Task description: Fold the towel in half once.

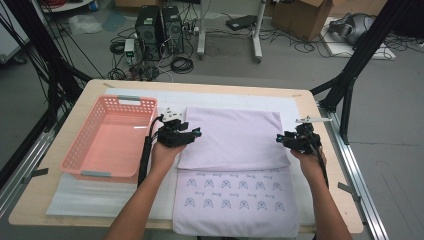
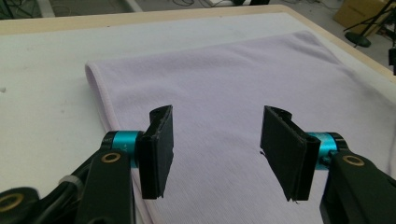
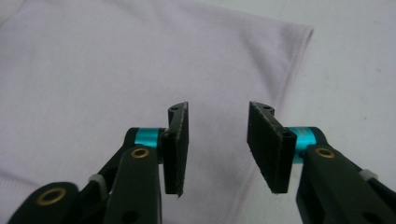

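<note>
Lavender cloth (image 1: 232, 137) is lying flat on the tabletop (image 1: 320, 150), its far half folded over toward me, leaving the printed underside showing nearer my side. I am holding the left tool (image 1: 196, 133) at the fold's left edge, jaws standing apart with nothing between them. The right tool (image 1: 278, 139) is sitting at the right edge, likewise parted and gripping nothing. A pink basket (image 1: 110, 137) is resting just left of the cloth.
</note>
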